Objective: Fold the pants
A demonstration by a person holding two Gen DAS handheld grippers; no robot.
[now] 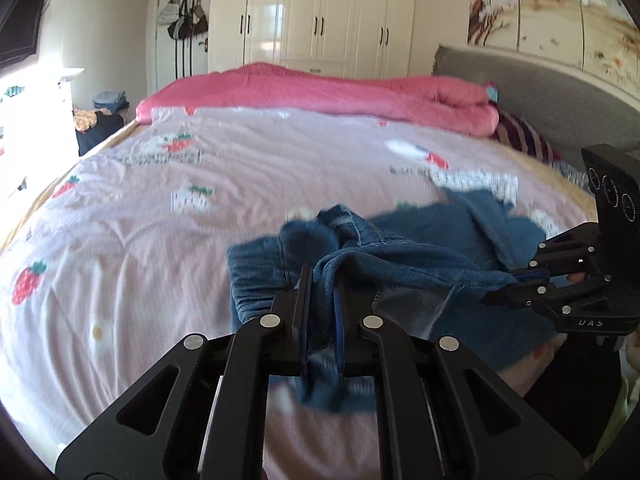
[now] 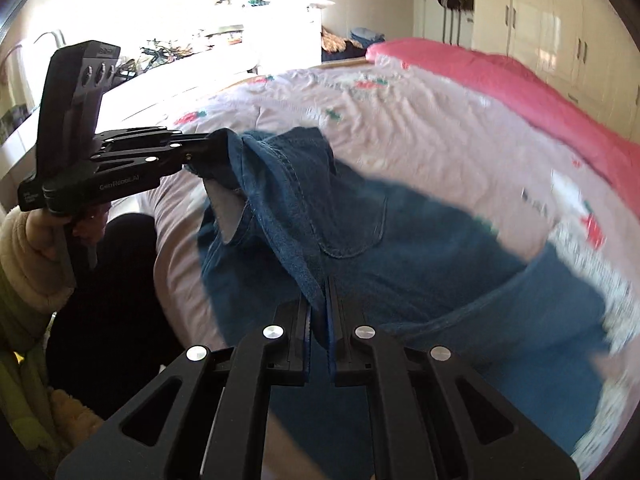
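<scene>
While both tools were clamped on the blue denim pants, the garment hung between them as a short stretched band, and this band was the relation on which the coming move depended. The left tool had its jaws almost together, with a bunch of the waistband pinched between the blue pads. The right tool was closed in the same narrow way on a thin fold of the denim edge. In the left wrist view the right tool stood at about 3 o'clock from the left one, so the held edge ran from side to side, roughly from 9 to 3 o'clock. In the right wrist view the left tool appeared at about 10 o'clock, near and a little farther out over the bed. The rest of the pants lay crumpled on the pink strawberry bedcover, spreading from the tools toward 12 and 1 o'clock, with a back pocket facing up. I judged that the long axis of the legs went away from the person, toward the folded pink quilt. Both hands seemed equally near the cloth, so the next pull probably needed them to move together, to keep the edge tight.
</scene>
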